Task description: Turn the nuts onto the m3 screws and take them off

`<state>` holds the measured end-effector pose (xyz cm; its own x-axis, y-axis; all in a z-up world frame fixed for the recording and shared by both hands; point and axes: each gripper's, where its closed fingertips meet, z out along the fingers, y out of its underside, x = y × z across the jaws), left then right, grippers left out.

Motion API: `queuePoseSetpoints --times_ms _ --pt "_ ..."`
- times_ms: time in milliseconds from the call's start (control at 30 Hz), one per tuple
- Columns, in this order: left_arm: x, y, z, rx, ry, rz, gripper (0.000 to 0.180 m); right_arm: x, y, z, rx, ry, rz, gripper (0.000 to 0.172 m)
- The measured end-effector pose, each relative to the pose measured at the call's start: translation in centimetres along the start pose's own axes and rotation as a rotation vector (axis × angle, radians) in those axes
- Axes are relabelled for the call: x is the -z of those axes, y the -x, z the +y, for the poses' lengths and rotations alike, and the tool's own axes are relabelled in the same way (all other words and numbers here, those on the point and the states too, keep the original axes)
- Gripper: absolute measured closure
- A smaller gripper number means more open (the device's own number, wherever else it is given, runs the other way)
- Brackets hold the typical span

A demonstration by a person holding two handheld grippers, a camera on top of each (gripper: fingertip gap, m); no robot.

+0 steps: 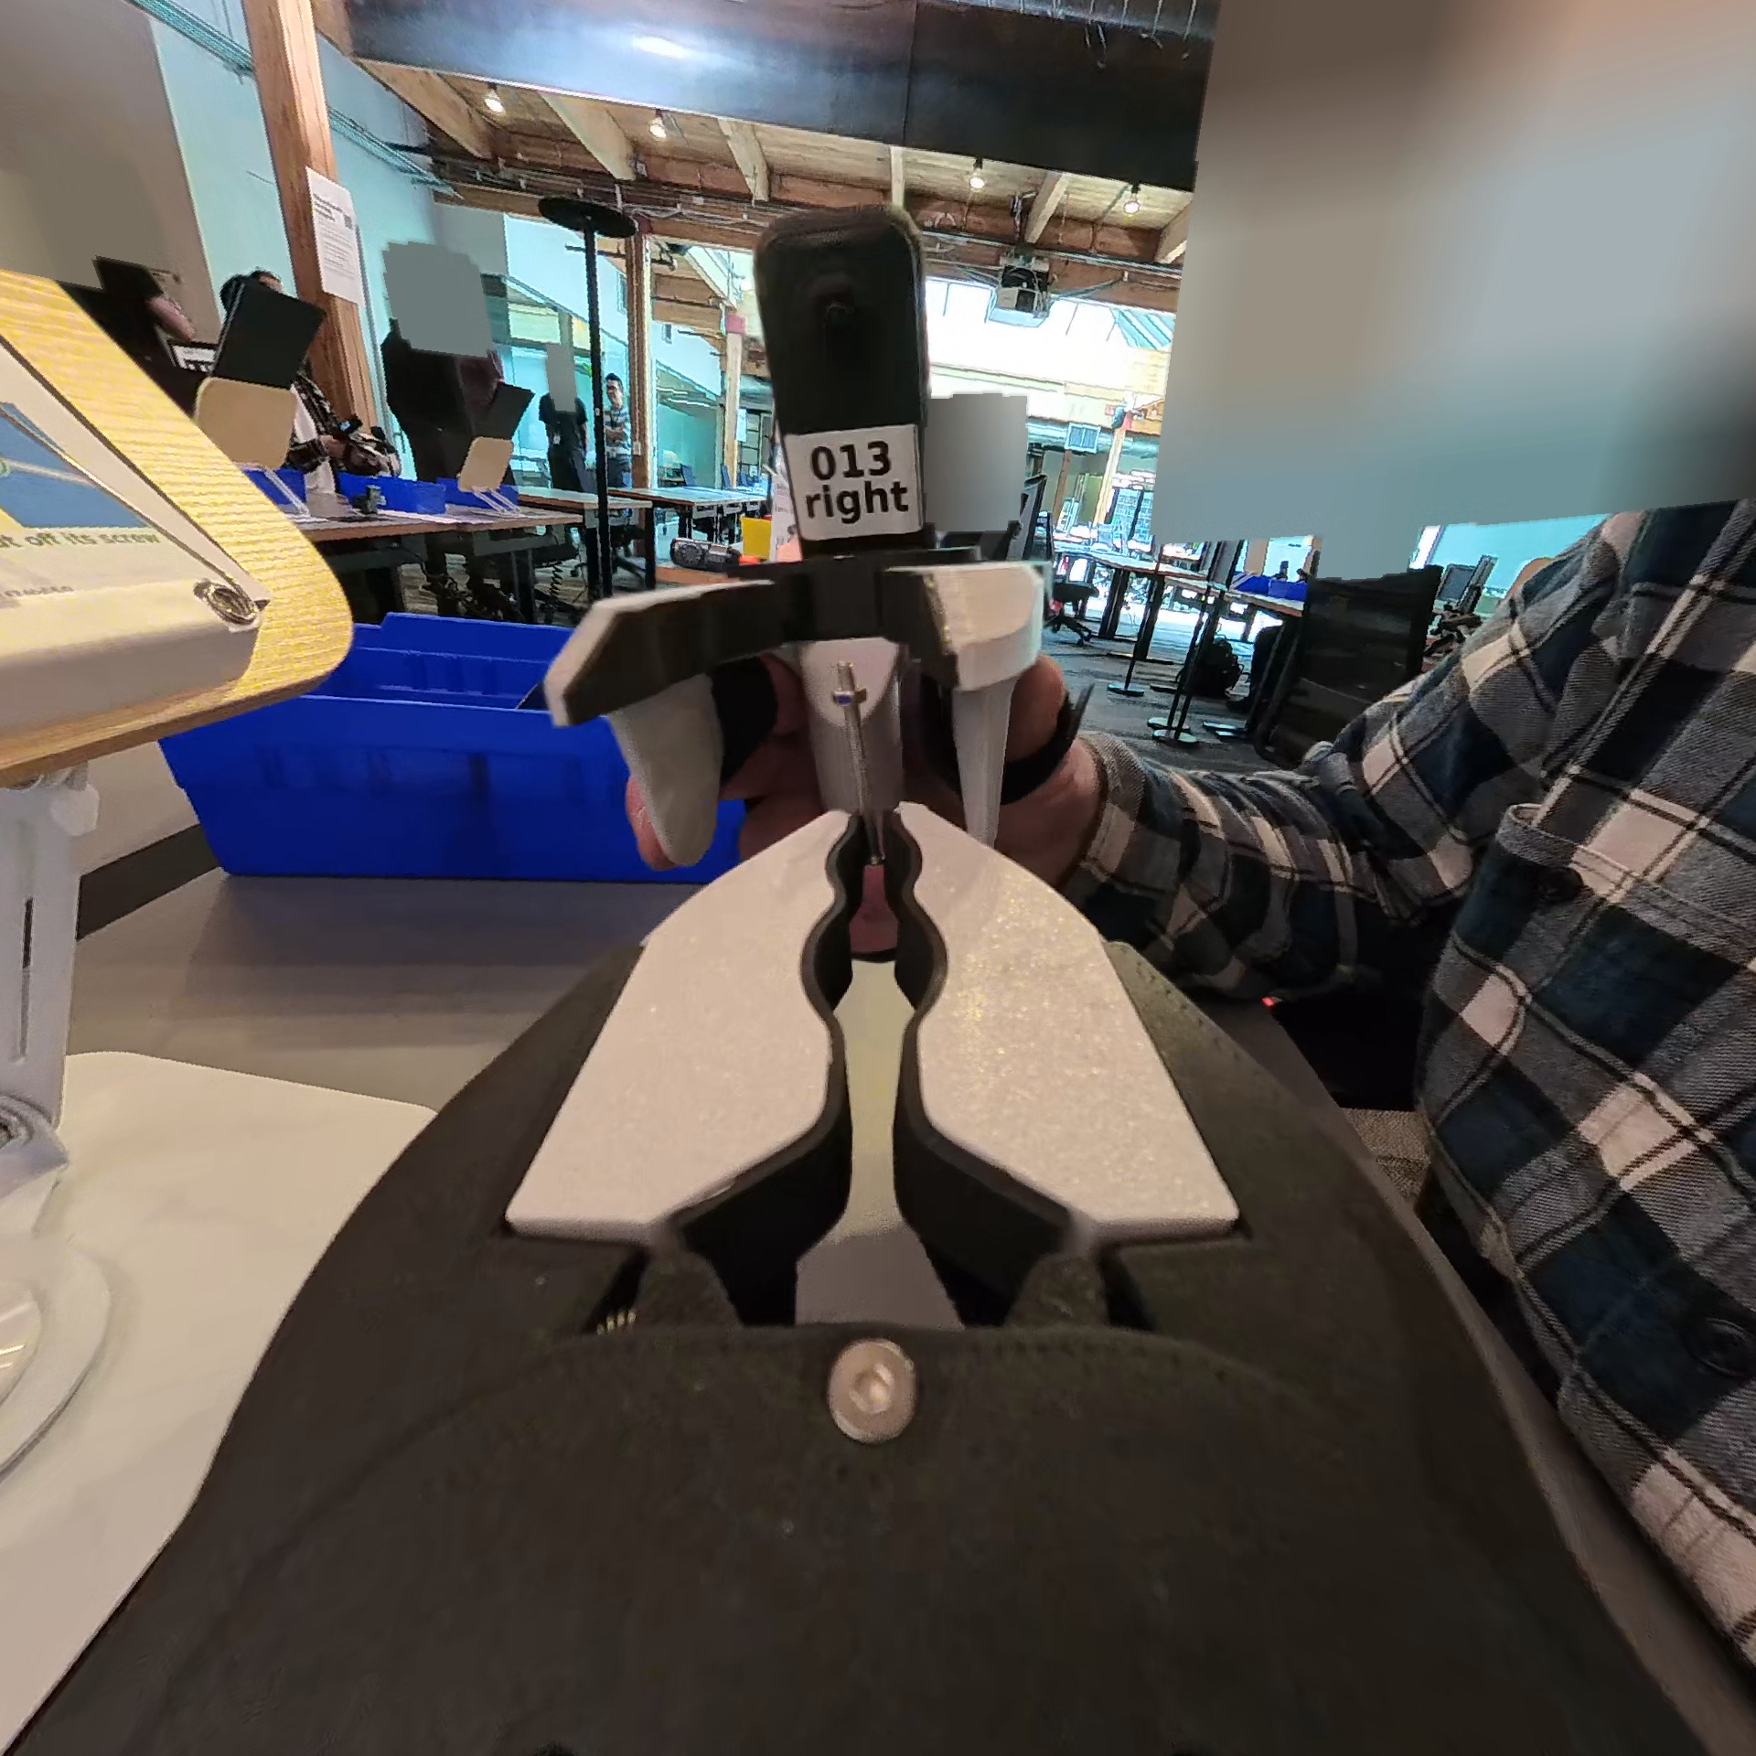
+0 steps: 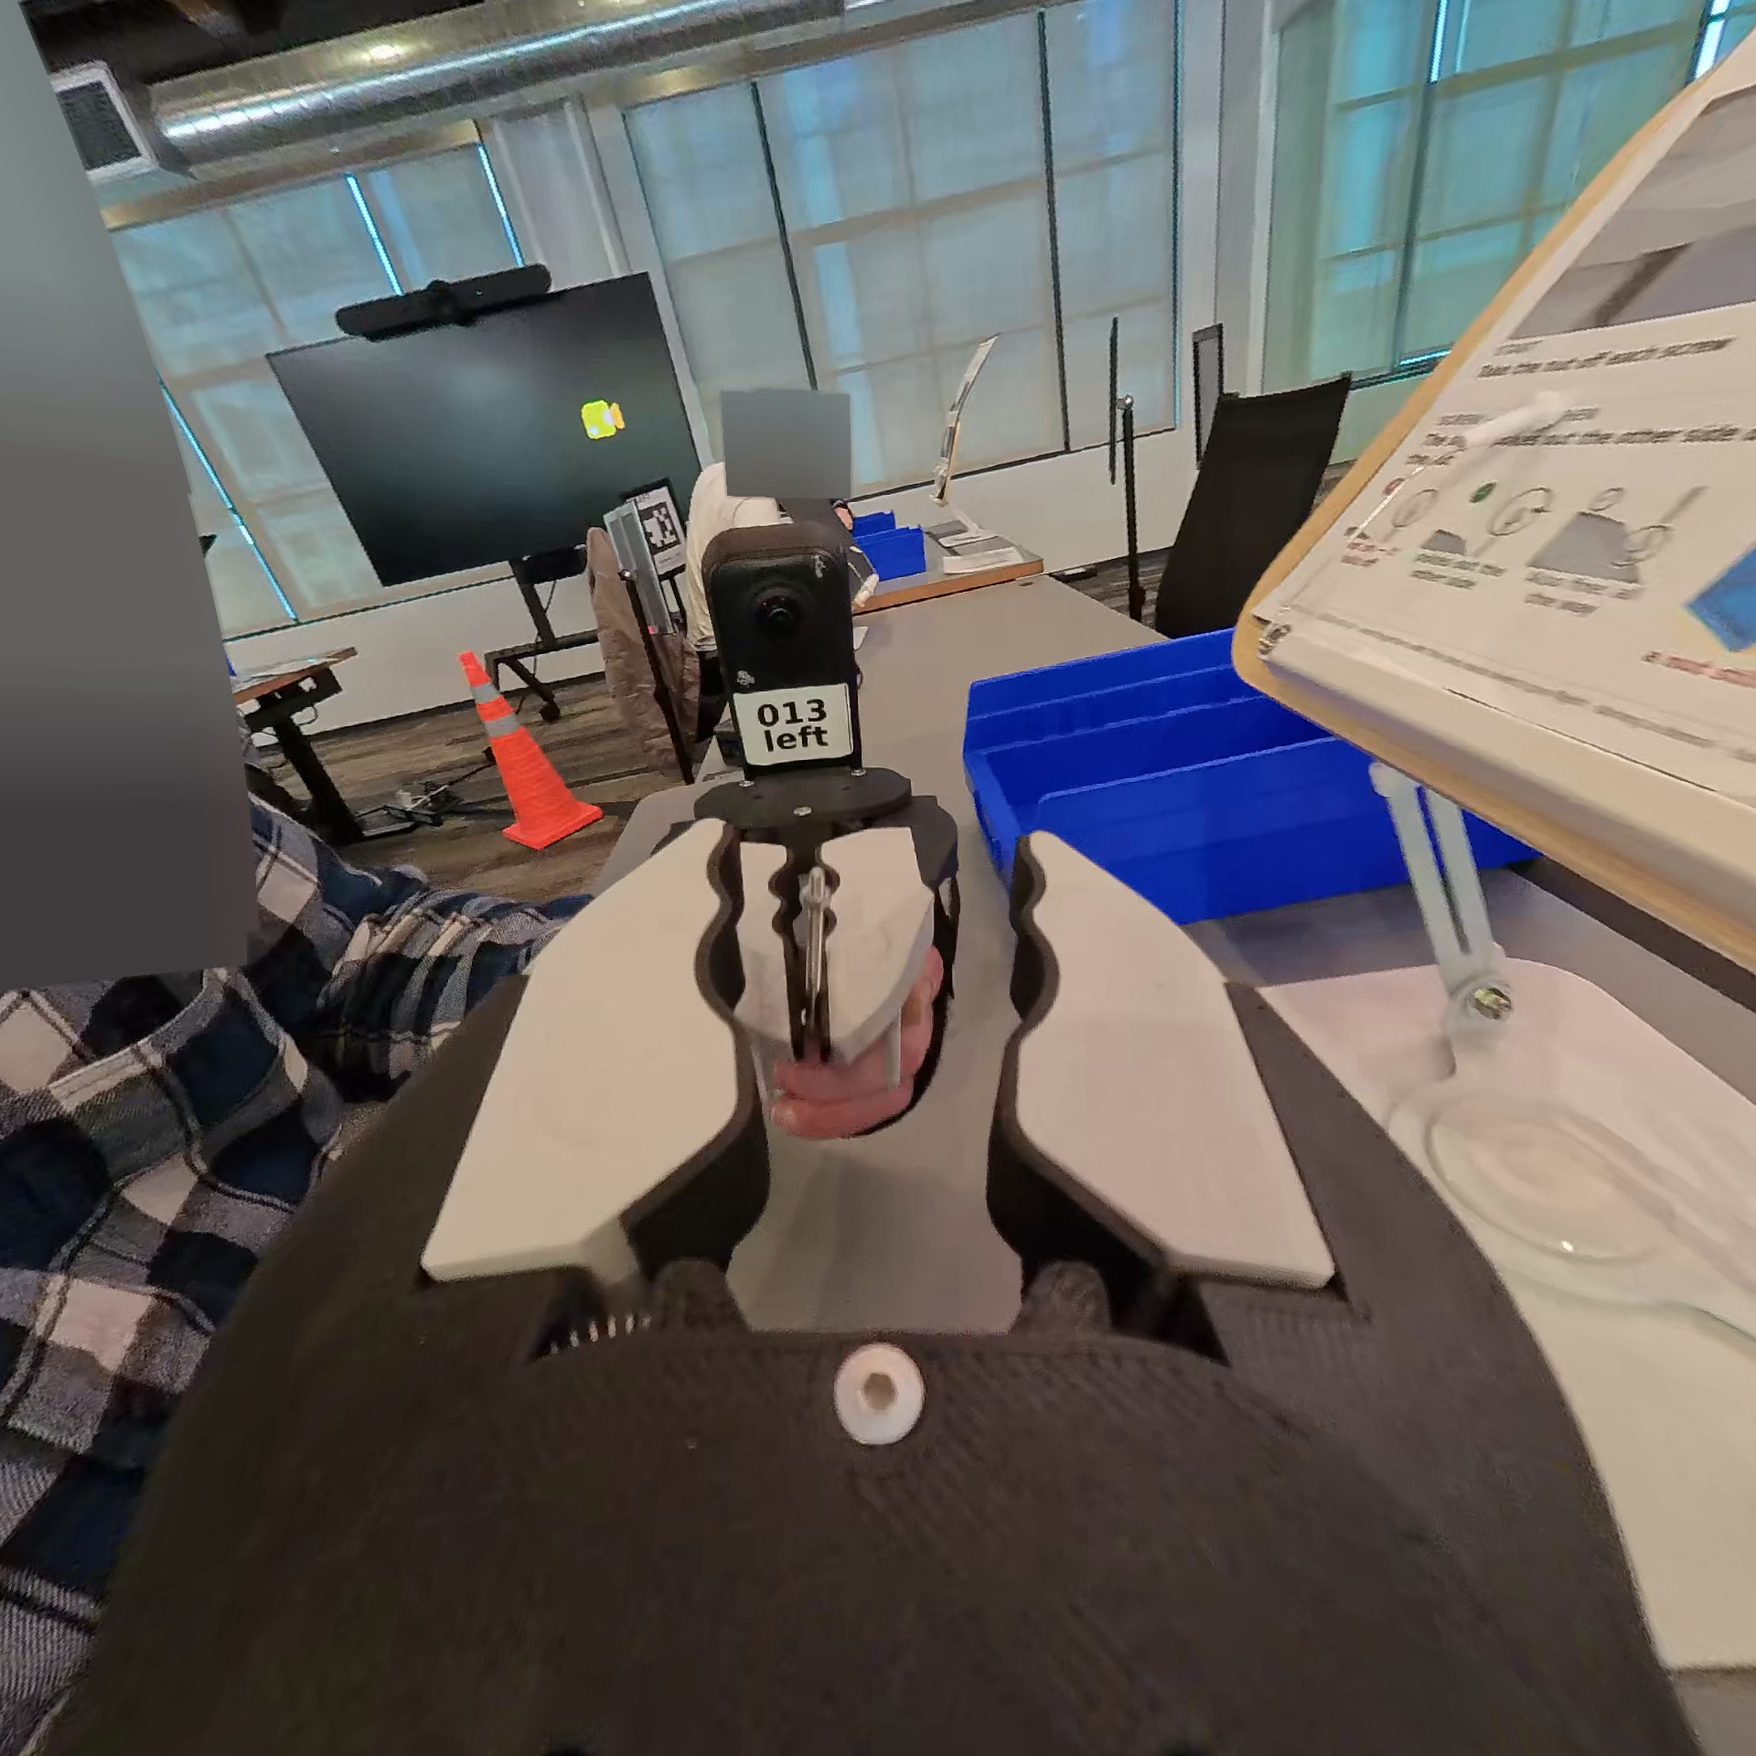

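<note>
Left gripper [image 1: 872, 841]: nearest in its own view; fingers pressed together at the tips, pinching the lower end of a thin metal screw [image 1: 860, 760].
Screw axis: long and slim; runs straight on from the left tips toward the right gripper [image 1: 836, 751]; a small nut or collar sits near its far end.
Right gripper: faces the left one head-on, just beyond the screw's far end; fingers spread wide, one to each side of the screw; pads apart from it, nothing held.
Nearer hand: the right is the free one, lined up w/ the screw's far end.
Room: open air between the two grippers; grey table [image 1: 380, 950] below.
Edges: blue bin [image 1: 428, 760] behind-left; tilted instruction board [image 1: 143, 608] at far left; person's plaid sleeve [image 1: 1330, 855] to the right.
</note>
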<state>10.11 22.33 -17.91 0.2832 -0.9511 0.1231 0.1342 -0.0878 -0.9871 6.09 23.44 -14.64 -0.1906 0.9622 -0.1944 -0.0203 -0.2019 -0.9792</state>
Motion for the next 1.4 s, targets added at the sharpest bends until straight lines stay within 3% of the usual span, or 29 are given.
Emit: queuePoseSetpoints --times_ms 233,633,833,1033,1400 --pt "0.0 -0.3 -0.2 -0.022 0.003 0.004 0.177 -1.1 -0.4 0.7 -0.029 0.018 -0.009 0.119" --pt "0.5 -0.1 -0.6 -0.013 -0.024 0.002 0.177 4.3 -2.2 -0.4 -0.039 -0.037 0.103 0.119" --pt "0.0 -0.2 -0.1 -0.014 -0.002 0.009 0.177 1.0 0.1 -0.3 0.001 -0.012 0.011 0.116" --pt "0.1 -0.5 -0.1 -0.023 0.001 0.014 0.177 -0.7 -0.2 0.4 -0.015 0.01 -0.008 0.118" --pt "0.5 -0.1 -0.6 -0.021 -0.026 0.002 0.177 3.4 -2.2 0.1 -0.01 -0.006 0.099 0.119"
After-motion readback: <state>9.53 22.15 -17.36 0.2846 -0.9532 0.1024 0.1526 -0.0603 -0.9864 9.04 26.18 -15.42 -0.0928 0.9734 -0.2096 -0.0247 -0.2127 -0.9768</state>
